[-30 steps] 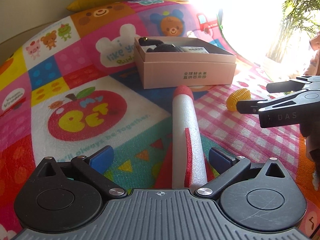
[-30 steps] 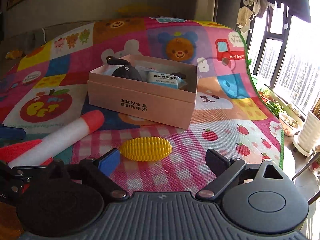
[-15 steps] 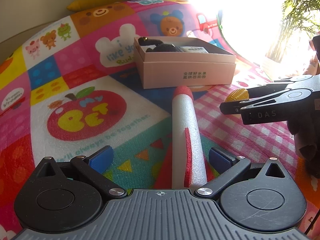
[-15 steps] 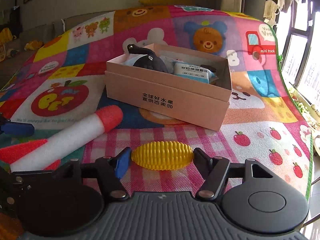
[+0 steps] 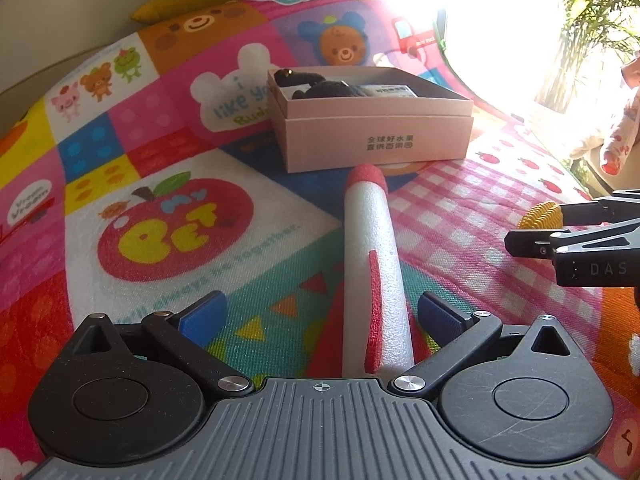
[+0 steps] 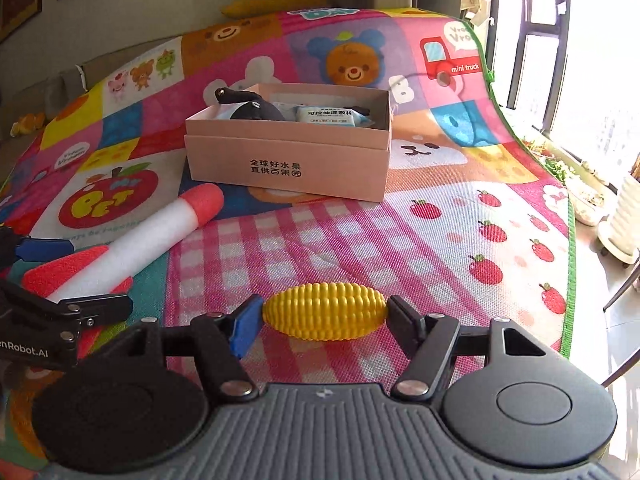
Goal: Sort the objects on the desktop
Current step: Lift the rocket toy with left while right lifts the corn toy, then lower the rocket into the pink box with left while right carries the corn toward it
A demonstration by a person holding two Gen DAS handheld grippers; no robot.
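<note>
Right tool (image 6: 324,320) clamped endwise on yellow toy corn (image 6: 325,311); left tool (image 5: 320,316) wide apart astride foam rocket (image 5: 374,268).

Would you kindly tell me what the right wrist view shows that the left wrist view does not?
Only the right wrist view shows the right claw shut on the whole toy corn, end to end, plus the window frames.

Only the left wrist view shows the left claw open around the foam rocket, plus a patterned sleeve.

Both show the pink box holding items, the rocket and the play mat.
</note>
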